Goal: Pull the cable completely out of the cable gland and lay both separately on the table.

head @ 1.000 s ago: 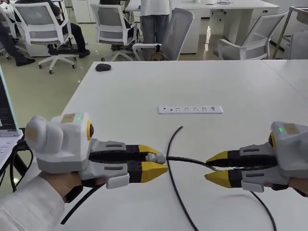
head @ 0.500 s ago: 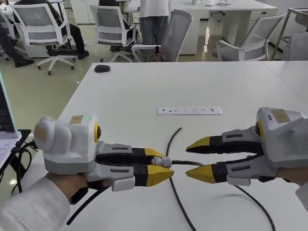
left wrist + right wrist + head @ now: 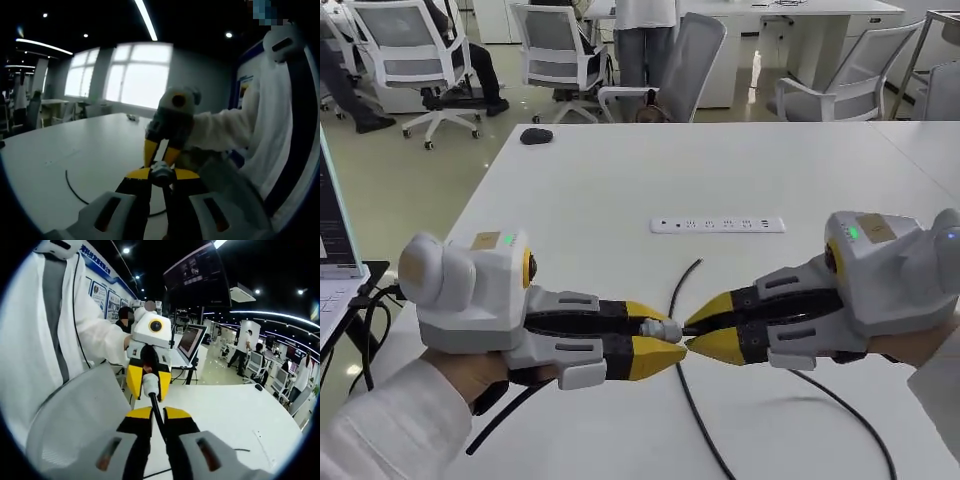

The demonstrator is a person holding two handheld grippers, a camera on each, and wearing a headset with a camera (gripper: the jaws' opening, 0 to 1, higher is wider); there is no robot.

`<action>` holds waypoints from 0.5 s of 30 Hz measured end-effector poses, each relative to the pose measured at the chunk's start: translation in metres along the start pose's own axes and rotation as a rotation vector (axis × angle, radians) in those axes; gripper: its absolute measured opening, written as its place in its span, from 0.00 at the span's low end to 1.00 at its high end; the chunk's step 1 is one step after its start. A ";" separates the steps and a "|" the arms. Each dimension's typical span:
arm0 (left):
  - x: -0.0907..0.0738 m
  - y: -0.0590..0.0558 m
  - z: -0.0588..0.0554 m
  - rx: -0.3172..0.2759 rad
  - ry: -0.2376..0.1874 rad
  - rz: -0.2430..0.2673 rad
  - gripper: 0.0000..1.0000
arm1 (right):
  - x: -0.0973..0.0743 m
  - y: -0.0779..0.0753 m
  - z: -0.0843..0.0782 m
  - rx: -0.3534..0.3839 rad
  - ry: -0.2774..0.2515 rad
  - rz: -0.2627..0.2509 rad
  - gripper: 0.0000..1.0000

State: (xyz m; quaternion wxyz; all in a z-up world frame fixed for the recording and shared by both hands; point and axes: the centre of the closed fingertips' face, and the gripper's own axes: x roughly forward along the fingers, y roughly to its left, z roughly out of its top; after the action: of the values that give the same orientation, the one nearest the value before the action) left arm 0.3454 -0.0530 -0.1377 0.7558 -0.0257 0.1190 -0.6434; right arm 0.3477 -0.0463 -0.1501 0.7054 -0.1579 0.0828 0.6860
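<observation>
My left gripper is shut on the grey cable gland, held just above the white table. The black cable leaves the gland's mouth and loops across the table toward the near edge. Tip to tip with the left one, my right gripper is shut on the cable right at the gland. In the left gripper view the gland sits between my yellow jaw tips, and the right gripper faces it. In the right gripper view the cable runs between my jaws to the gland.
A white power strip lies mid-table beyond the grippers. A dark mouse rests near the far left corner. A laptop stands at the left edge. Office chairs and people are beyond the table.
The right gripper let go of the cable, opened, moved left toward the gland, and has shut on the cable again close to it. The left gripper kept its hold.
</observation>
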 end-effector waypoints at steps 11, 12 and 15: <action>-0.002 0.003 -0.001 -0.004 0.000 0.011 0.17 | -0.006 -0.004 -0.008 0.019 0.006 -0.020 0.06; -0.004 0.004 0.000 -0.004 -0.003 0.015 0.17 | -0.008 -0.006 -0.010 0.025 0.006 -0.025 0.06; -0.010 0.008 0.001 -0.011 -0.013 0.029 0.17 | -0.015 -0.010 -0.015 0.038 0.014 -0.044 0.06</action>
State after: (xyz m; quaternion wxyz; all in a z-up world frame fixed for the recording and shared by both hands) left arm 0.3516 -0.0415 -0.1370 0.7655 -0.0324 0.1181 -0.6317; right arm 0.3585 -0.0657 -0.1583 0.7227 -0.1510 0.0972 0.6674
